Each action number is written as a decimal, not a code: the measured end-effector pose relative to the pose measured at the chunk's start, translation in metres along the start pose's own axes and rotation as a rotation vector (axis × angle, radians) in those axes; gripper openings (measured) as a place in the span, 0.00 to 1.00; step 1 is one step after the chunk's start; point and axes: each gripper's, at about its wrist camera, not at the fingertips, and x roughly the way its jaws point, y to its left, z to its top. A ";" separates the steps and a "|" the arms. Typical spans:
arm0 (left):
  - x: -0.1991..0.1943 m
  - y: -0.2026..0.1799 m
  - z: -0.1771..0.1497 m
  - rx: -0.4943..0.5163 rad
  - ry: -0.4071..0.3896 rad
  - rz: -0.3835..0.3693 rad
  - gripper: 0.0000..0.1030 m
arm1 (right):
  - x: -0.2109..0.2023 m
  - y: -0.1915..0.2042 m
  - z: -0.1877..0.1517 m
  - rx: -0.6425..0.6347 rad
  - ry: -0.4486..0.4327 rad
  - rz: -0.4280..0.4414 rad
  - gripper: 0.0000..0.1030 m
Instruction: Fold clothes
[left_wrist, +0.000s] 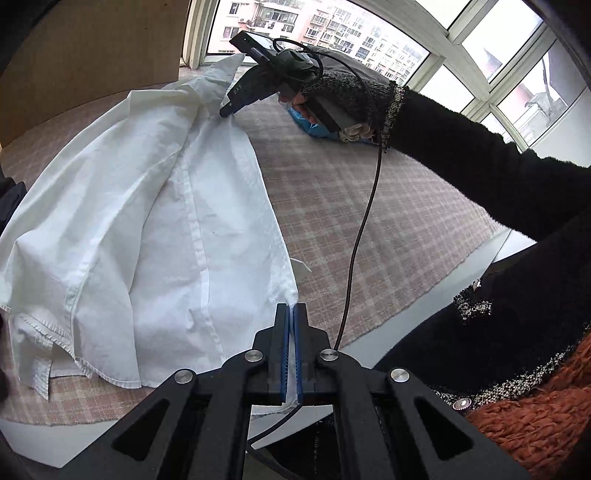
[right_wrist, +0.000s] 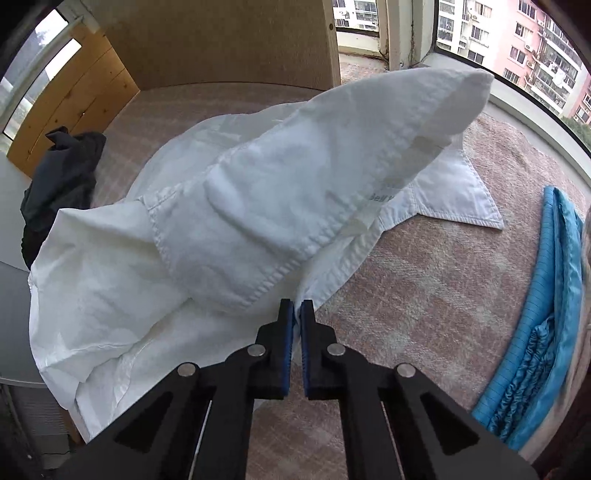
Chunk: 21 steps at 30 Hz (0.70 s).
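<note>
A white button shirt (left_wrist: 147, 221) lies spread over a pink checked cloth. My left gripper (left_wrist: 291, 308) is shut on the shirt's hem corner, with white fabric pinched between its blue pads. In the left wrist view the right gripper (left_wrist: 227, 110) holds the shirt's collar end, lifted off the cloth. In the right wrist view my right gripper (right_wrist: 296, 306) is shut on the white shirt (right_wrist: 229, 229) near its shoulder, and the collar (right_wrist: 461, 206) hangs past it onto the cloth.
A blue garment (right_wrist: 546, 314) lies along the right side of the checked cloth (right_wrist: 424, 295). A dark garment (right_wrist: 59, 173) is heaped at the left edge. A cable (left_wrist: 364, 221) hangs from the right gripper. Windows and a wooden board stand behind.
</note>
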 end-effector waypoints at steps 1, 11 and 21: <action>0.006 -0.006 -0.001 0.011 0.009 -0.021 0.02 | -0.004 0.000 -0.003 -0.018 -0.003 -0.015 0.04; 0.066 -0.003 -0.024 -0.011 0.143 -0.067 0.05 | -0.017 0.000 -0.032 -0.079 0.067 -0.283 0.24; -0.097 0.171 -0.047 -0.151 -0.075 0.374 0.41 | -0.083 0.077 -0.024 0.105 -0.044 0.032 0.48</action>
